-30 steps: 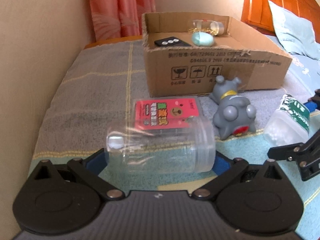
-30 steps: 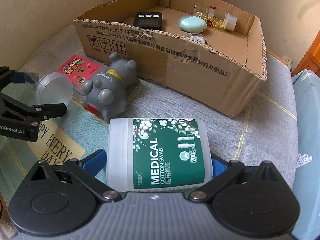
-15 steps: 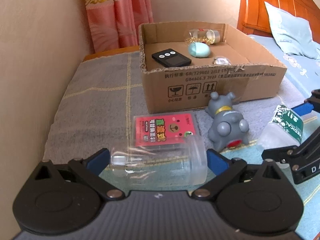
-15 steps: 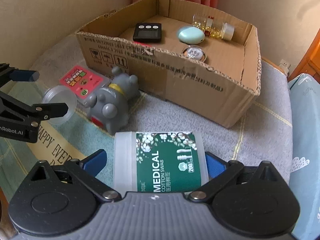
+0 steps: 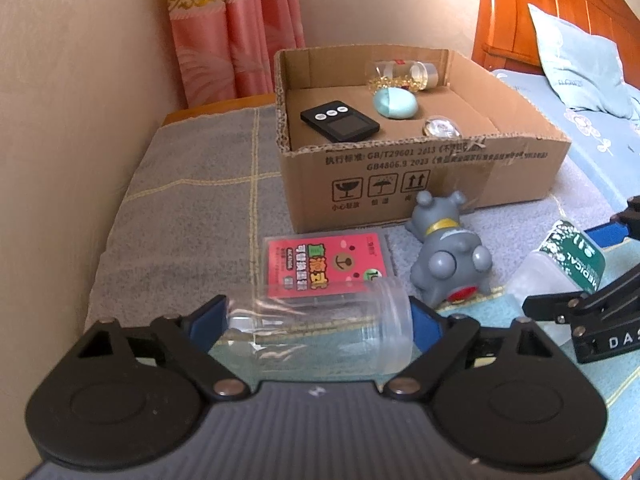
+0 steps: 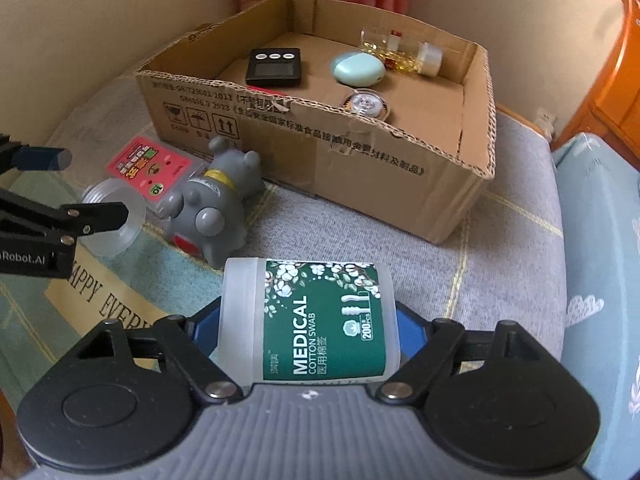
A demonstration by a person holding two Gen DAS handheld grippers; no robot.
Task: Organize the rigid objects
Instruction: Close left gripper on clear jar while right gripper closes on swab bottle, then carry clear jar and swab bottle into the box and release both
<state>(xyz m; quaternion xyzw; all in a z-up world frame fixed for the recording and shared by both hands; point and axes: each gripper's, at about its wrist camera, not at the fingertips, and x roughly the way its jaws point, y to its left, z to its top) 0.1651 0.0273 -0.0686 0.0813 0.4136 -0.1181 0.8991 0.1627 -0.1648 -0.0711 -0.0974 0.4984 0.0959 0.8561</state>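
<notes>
My left gripper (image 5: 316,320) is shut on a clear plastic jar (image 5: 320,332), held sideways above the blanket; the jar also shows in the right wrist view (image 6: 114,222). My right gripper (image 6: 308,328) is shut on a white cotton swab jar (image 6: 312,320) with a green label, also held sideways; it shows in the left wrist view (image 5: 560,276). The open cardboard box (image 5: 420,176) stands ahead of both. It holds a black timer (image 5: 340,120), a mint oval case (image 5: 396,104), a small round tin (image 5: 440,128) and a clear vial (image 5: 404,74).
A grey toy dog (image 5: 448,256) lies in front of the box, beside a flat pink-labelled case (image 5: 326,266). A wall runs along the left. A curtain (image 5: 232,32) hangs behind. A wooden headboard (image 5: 540,12) and pillow are at far right.
Both grippers have risen with their jars, and the box interior shows more from above. The held jars sit lower in each view.
</notes>
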